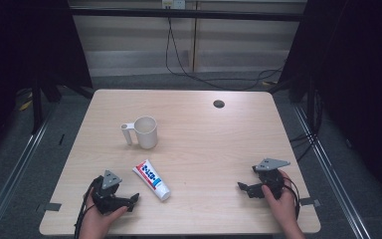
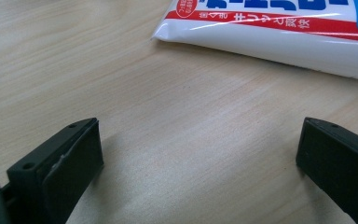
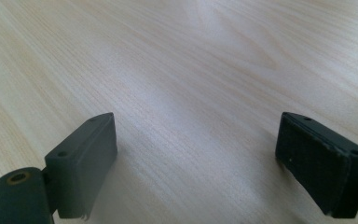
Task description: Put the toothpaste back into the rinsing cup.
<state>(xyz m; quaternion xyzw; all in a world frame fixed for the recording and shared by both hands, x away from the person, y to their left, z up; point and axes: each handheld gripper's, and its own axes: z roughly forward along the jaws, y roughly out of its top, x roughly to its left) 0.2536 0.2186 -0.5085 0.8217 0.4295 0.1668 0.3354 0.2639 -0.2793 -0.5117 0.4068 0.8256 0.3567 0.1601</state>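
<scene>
Nothing's gripped yet: the left gripper [image 1: 135,198] sits low on the table [image 1: 219,144], jaws wide apart, facing the tube [image 1: 151,179] lying flat just beside it, near the cup [image 1: 145,132], while the right gripper [image 1: 242,187], jaws apart too, rests well off.
</scene>
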